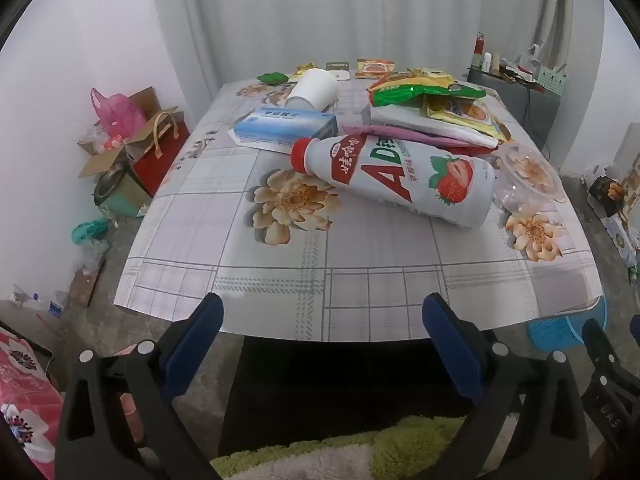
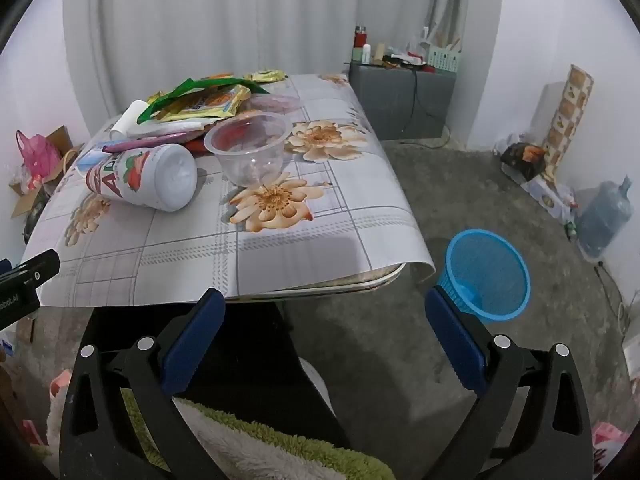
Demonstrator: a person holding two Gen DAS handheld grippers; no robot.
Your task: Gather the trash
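Observation:
Trash lies on a table with a flowered cloth (image 1: 224, 280) (image 2: 192, 264). A white strawberry-drink bottle (image 1: 396, 178) (image 2: 148, 180) lies on its side. Beside it is a clear plastic cup (image 1: 528, 178) (image 2: 250, 152). Behind are a blue-and-white box (image 1: 284, 126), a white tube-shaped container (image 1: 314, 88) and a heap of snack wrappers (image 1: 432, 108) (image 2: 204, 100). A blue mesh bin (image 2: 490, 276) (image 1: 560, 332) stands on the floor right of the table. My left gripper (image 1: 322, 312) hangs open before the table's near edge, holding nothing. My right gripper (image 2: 322, 308) is open too, between table corner and bin.
Boxes, a red bag and a pink plastic bag (image 1: 116, 114) crowd the floor left of the table. A grey cabinet (image 2: 404, 96) with bottles stands at the back right. A water jug (image 2: 606, 220) and packages line the right wall. A fuzzy green-white cushion (image 2: 256, 440) sits below the grippers.

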